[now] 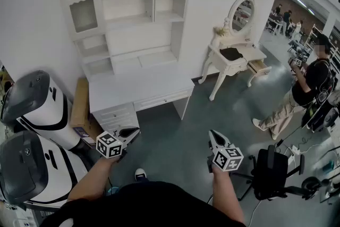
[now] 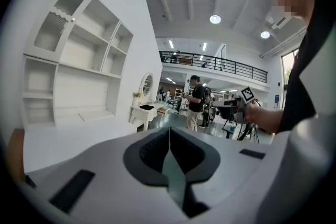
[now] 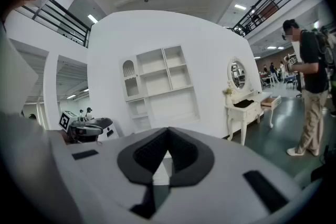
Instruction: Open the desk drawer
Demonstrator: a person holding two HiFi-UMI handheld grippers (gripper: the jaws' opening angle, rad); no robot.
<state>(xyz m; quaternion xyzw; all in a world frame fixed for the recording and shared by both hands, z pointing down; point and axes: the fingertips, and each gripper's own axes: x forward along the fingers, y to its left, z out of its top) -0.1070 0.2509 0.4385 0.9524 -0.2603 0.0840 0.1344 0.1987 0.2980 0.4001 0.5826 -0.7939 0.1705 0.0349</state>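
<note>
Head view, L tool point(image 1: 132, 133), R tool point(image 1: 213, 135) jaws together, desk drawer point(image 1: 162, 99) closed

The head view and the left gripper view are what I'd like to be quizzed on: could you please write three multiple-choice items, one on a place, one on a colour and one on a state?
1. In the head view, where does the dressing table stand?
A) to the right of the desk
B) to the left of the desk
C) on top of the desk

2. What colour is the desk?
A) black
B) white
C) red

3. How do the jaws of the left gripper stand?
A) wide apart
B) clamped on a drawer handle
C) together, with nothing between them

Answers:
1 A: the head view shows it beyond the desk's right end.
2 B: the desk is white all over.
3 C: the left gripper view shows the jaws meeting along one line, with nothing held.
</note>
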